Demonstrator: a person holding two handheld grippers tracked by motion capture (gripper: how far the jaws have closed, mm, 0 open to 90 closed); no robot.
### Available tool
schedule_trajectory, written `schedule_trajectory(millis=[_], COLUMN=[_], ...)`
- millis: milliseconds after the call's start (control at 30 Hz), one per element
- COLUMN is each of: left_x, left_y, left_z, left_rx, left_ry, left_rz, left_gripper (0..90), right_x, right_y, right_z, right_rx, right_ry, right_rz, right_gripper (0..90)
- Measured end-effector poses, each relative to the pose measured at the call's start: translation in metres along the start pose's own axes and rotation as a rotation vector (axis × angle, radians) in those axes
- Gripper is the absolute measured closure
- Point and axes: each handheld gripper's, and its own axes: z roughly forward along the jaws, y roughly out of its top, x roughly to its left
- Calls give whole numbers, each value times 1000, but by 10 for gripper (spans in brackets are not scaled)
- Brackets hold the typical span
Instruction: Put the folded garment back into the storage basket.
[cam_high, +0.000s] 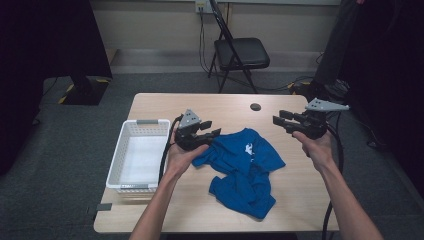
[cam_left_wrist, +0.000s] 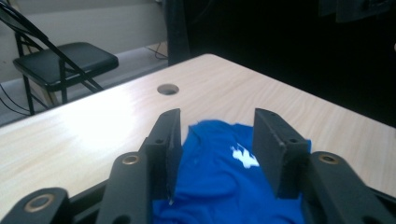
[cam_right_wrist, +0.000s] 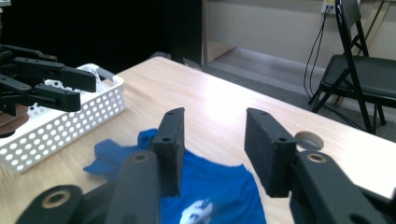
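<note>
A crumpled blue T-shirt (cam_high: 245, 165) with a small white print lies on the middle of the wooden table (cam_high: 300, 200). My left gripper (cam_high: 212, 129) hovers at the shirt's left upper edge, jaws apart. In the left gripper view the shirt (cam_left_wrist: 219, 182) lies low between and beyond the open jaws of the left gripper (cam_left_wrist: 217, 126), with no pad pressing on it. My right gripper (cam_high: 277, 119) is held above the table to the right of the shirt, pointing left. Its jaws (cam_right_wrist: 212, 126) stand open over the shirt (cam_right_wrist: 215, 196), holding nothing. The left gripper (cam_right_wrist: 70, 88) also appears at the left of the right gripper view.
A white perforated basket (cam_high: 137, 121) stands at the table's left edge, seemingly with nothing in it, and it is also in the right gripper view (cam_right_wrist: 107, 100). A round cable hole (cam_high: 255, 106) sits near the far edge. A black folding chair (cam_high: 240, 52) stands behind the table.
</note>
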Motion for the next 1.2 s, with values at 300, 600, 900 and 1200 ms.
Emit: schedule_trajectory(millis=[300,600,900,1200], left_x=[-15,-35,-42,-46], left_y=[-18,-39,-59,-78], left_z=[1,-1,-11,-13], left_rx=[42,90,107,160], left_ry=[-75,-140,-166,-133], left_rz=[-1,24,33,36], left_gripper=[498,547,641,580], right_x=[17,36,44,46], right_y=[-22,-52,-80,-101], right_z=[-13,-22,-23,-25], right_rx=[3,31,62,70], right_ry=[47,92,122,140], right_rz=[-12,-32,-21,0], right_gripper=[544,597,703,781])
